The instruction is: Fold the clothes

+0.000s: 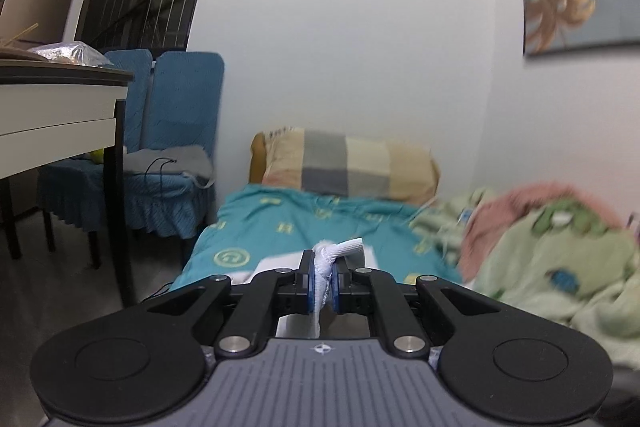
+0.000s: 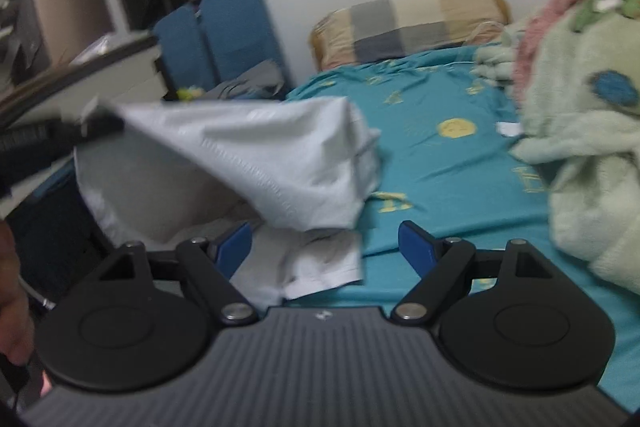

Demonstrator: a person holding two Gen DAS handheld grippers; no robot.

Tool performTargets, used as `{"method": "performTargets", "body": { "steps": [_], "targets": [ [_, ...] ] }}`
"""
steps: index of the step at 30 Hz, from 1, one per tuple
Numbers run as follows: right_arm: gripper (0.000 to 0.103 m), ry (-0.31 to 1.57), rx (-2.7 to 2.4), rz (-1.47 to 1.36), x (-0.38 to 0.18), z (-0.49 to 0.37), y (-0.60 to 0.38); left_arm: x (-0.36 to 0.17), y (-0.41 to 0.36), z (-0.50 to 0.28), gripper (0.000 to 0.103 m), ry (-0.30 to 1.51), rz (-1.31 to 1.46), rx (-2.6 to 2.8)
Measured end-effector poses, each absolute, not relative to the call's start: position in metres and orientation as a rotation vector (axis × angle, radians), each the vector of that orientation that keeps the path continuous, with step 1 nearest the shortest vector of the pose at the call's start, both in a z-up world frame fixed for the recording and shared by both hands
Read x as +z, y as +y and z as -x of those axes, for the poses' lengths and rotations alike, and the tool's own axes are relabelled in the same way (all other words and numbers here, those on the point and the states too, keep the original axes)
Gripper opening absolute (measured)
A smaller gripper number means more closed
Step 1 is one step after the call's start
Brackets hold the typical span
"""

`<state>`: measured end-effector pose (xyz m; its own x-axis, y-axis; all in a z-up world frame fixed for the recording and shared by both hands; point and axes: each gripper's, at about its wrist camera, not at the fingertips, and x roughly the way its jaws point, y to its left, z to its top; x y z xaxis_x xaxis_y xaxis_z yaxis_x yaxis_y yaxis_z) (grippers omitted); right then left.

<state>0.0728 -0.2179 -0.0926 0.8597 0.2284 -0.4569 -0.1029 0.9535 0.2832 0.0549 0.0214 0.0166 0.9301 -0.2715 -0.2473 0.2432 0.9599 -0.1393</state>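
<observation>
A white garment [image 2: 260, 155] hangs lifted over the teal bed sheet [image 2: 440, 167], pulled up to a point at its left corner, its lower edge still resting on the bed. My left gripper [image 1: 323, 269] is shut on a bunched fold of this white cloth [image 1: 344, 245], which sticks out past the blue pads. In the right wrist view, the left gripper shows only as a dark blur [image 2: 100, 125] at that raised corner. My right gripper [image 2: 324, 233] stands open just above the sheet. The garment's lower hem [image 2: 320, 267] lies between its fingers, untouched by the pads.
A checked pillow [image 2: 408, 23] lies at the head of the bed against the wall. A green and pink fleece blanket [image 2: 592, 147] is heaped along the right side. Blue covered chairs [image 1: 176, 131] and a table [image 1: 60, 107] stand left of the bed. A hand [image 2: 12, 287] shows at the left edge.
</observation>
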Motion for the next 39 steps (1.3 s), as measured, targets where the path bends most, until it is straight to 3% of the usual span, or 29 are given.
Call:
{"method": "performTargets", "body": {
  "steps": [11, 19, 22, 24, 27, 30, 33, 35, 38, 39],
  "targets": [
    [0.076, 0.536, 0.17, -0.249, -0.12, -0.149, -0.139, 0.005, 0.061, -0.065, 0.008, 0.317, 0.233, -0.249],
    [0.074, 0.611, -0.081, -0.318, -0.151, -0.169, -0.184, -0.024, 0.07, -0.092, 0.008, 0.485, 0.23, -0.215],
    [0.048, 0.654, -0.088, -0.34, -0.165, -0.171, -0.191, -0.04, 0.061, -0.099, 0.008, 0.55, 0.186, -0.201],
    [0.022, 0.632, -0.07, -0.343, -0.165, -0.167, -0.189, -0.049, 0.057, -0.101, 0.008, 0.575, 0.15, -0.186],
    [0.009, 0.548, -0.049, -0.309, -0.149, -0.159, -0.185, -0.056, 0.049, -0.105, 0.009, 0.591, 0.112, -0.165],
    [0.007, 0.457, 0.008, -0.323, -0.126, -0.149, -0.185, -0.059, 0.048, -0.106, 0.009, 0.606, 0.121, -0.154],
    [0.007, 0.377, 0.062, -0.341, -0.102, -0.137, -0.187, -0.061, 0.049, -0.105, 0.014, 0.626, 0.14, -0.153],
    [0.007, 0.34, 0.096, -0.335, -0.09, -0.131, -0.184, -0.063, 0.046, -0.103, 0.022, 0.633, 0.122, -0.148],
    [0.007, 0.308, 0.146, -0.344, -0.078, -0.126, -0.182, -0.065, 0.039, -0.099, 0.04, 0.637, 0.093, -0.143],
    [0.007, 0.305, 0.159, -0.345, -0.075, -0.125, -0.182, -0.065, 0.037, -0.098, 0.051, 0.635, 0.087, -0.145]
  ]
}}
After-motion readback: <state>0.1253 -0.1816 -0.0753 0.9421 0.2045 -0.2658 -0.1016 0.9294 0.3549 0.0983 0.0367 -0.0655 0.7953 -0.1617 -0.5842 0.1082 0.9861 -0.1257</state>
